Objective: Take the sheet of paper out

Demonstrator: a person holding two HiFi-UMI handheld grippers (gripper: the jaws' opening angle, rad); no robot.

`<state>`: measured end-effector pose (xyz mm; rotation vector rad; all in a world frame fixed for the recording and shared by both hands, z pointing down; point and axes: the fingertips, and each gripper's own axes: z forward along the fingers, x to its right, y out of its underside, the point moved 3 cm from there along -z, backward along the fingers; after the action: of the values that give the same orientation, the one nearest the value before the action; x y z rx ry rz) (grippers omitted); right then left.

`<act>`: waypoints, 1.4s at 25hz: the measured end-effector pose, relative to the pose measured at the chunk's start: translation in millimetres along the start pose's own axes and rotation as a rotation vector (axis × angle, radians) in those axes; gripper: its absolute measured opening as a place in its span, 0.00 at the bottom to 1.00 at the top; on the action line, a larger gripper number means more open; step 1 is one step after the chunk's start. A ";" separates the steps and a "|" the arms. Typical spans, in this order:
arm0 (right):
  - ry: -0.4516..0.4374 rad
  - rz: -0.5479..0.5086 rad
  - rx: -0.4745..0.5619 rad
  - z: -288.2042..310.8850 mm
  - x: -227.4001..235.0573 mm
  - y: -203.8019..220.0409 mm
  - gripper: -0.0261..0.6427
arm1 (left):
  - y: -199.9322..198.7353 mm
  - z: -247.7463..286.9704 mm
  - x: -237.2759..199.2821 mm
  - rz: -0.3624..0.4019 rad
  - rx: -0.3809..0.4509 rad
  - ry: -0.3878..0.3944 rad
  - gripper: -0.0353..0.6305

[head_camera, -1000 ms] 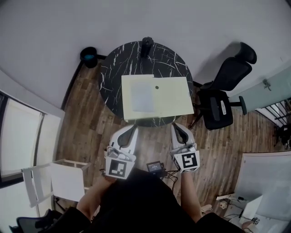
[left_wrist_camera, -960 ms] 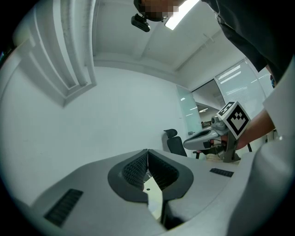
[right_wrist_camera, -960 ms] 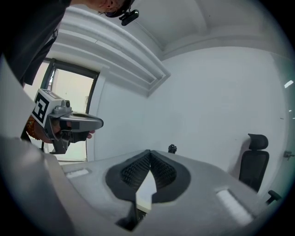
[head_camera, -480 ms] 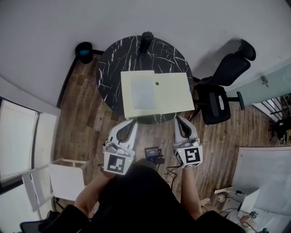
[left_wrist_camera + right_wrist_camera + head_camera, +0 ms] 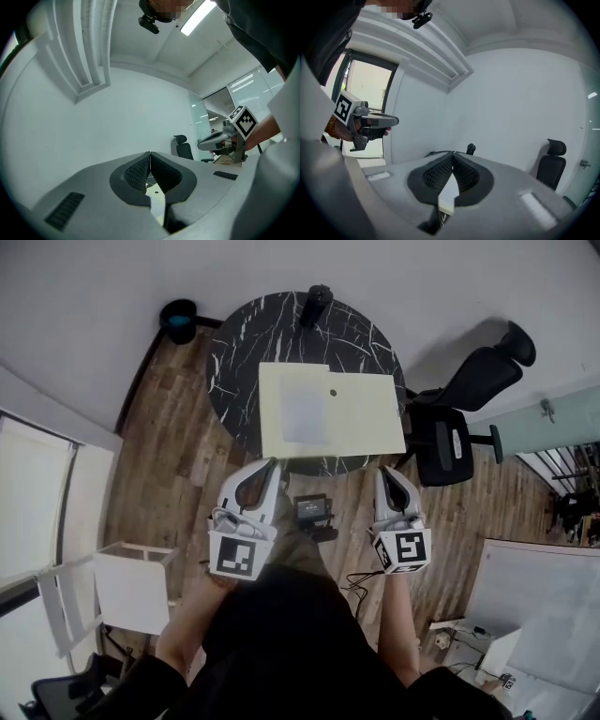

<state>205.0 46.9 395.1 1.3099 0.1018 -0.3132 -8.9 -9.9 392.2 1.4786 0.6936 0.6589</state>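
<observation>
the person (image 5: 291, 652) stands at 6 o'clock of the head view, with a gripper in each hand held over the wooden floor. the left gripper (image 5: 270, 465) is at 7 o'clock of the table and points toward 12. in its own view the two ribbed pads are pressed together at the tips, with nothing between them. the right gripper (image 5: 385, 472) is at 5 o'clock, well apart from the left one. its pads are also pressed together and hold nothing. both tips are just short of the near rim of the table (image 5: 234, 371) and touch nothing on it. a small black device (image 5: 312, 507) lies on the floor between the grippers.

on the round black marbled table lies a pale yellow folder (image 5: 366, 418). it covers the middle and the near part, and its right near corner reaches the rim at 4 o'clock. the sheet of paper (image 5: 305, 409) shows as a whitish rectangle on the folder's left half. its edges look soft, and i cannot tell whether it lies on top or under a clear cover. a small dark dot (image 5: 333, 393) sits just right of it.

a dark cylinder (image 5: 317, 304) stands at the table's 12 o'clock rim. a black office chair (image 5: 459, 418) is at 3 o'clock, and a dark bin (image 5: 178, 320) is on the floor at 10 o'clock.
</observation>
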 end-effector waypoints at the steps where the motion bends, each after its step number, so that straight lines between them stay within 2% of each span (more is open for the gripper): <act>1: -0.007 0.006 0.003 1.2 -1.7 -1.0 0.04 | -0.3 -3.8 -0.8 0.010 0.002 -0.004 0.06; 3: -0.024 0.008 0.011 7.4 -4.8 -3.2 0.04 | 1.3 -10.1 -2.7 0.008 -0.004 -0.022 0.06; 6: -0.067 -0.031 0.020 23.6 -13.1 -5.7 0.04 | 11.4 -15.2 -7.5 -0.040 -0.027 -0.058 0.06; 12: -0.123 -0.098 0.037 49.5 -28.8 -16.4 0.04 | 14.4 -16.8 -16.2 -0.038 -0.055 -0.058 0.06; 14: -0.137 -0.100 0.046 54.4 -32.0 -17.0 0.04 | 18.3 -16.0 -17.8 -0.023 -0.071 -0.063 0.06; 17: -0.145 -0.081 0.056 57.7 -30.4 -14.6 0.04 | 28.4 -12.6 -17.2 0.051 -0.111 -0.045 0.06; 19: -0.149 -0.050 0.059 61.0 -26.1 -11.4 0.04 | 29.0 -11.0 -16.7 0.035 -0.126 -0.051 0.06; 23: -0.174 -0.051 0.040 74.8 -19.2 0.2 0.04 | 20.5 -11.1 -16.1 -0.004 -0.099 -0.057 0.06; 26: -0.221 -0.118 0.029 91.2 -20.8 -0.3 0.04 | 12.5 -14.3 -21.9 -0.004 -0.068 -0.053 0.06; 30: -0.281 -0.215 0.022 111.9 -24.7 -1.2 0.04 | 18.3 -13.6 -32.4 -0.003 -0.072 -0.078 0.06; 35: -0.332 -0.195 0.006 135.7 -20.4 2.2 0.04 | 25.3 -5.2 -43.3 -0.017 -0.101 -0.089 0.06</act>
<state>172.3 -79.4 437.6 1.2399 -0.0523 -0.6929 -40.3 -39.6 418.1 1.3990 0.5952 0.6031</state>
